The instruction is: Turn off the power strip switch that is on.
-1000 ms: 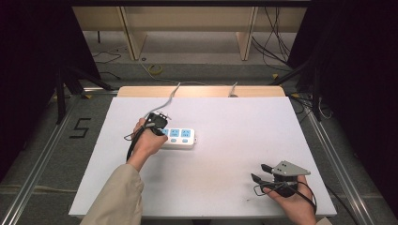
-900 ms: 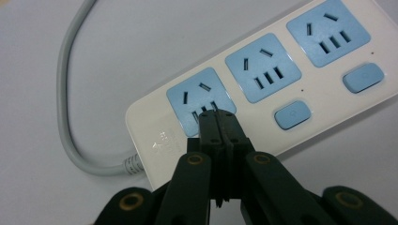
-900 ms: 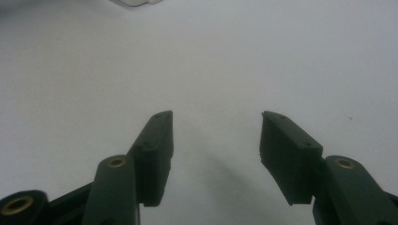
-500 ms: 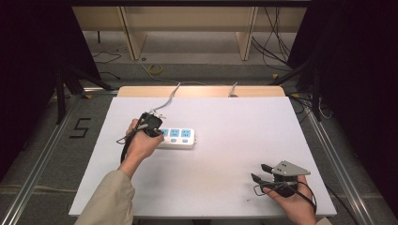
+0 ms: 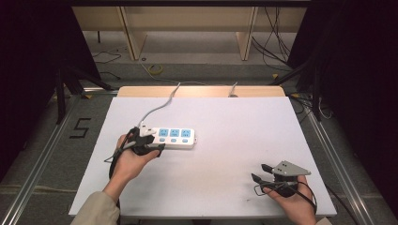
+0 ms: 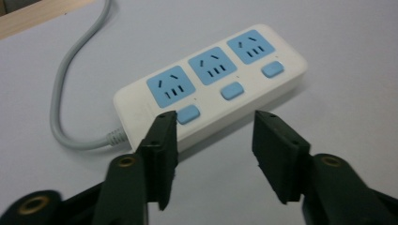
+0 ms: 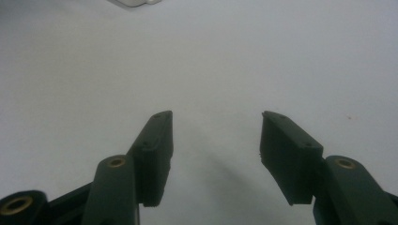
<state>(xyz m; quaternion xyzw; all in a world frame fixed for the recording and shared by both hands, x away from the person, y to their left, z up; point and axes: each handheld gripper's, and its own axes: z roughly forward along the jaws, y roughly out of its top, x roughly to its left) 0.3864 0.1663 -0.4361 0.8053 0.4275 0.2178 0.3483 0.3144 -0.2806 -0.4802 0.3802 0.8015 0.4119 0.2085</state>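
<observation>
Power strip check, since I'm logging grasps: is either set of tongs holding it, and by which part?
Nothing is held. The left tongs have just been opening and stand open beside the power strip; the right tongs are open over bare table.

A white worktop has a strip of bare light wood along its far edge. Metal rails run along the grey floor on both sides of it. A black number five is marked on the floor to the left. Beyond the worktop stand wooden legs of some pale furniture, with a yellow coil of cable and loose dark wires lying near them.
</observation>
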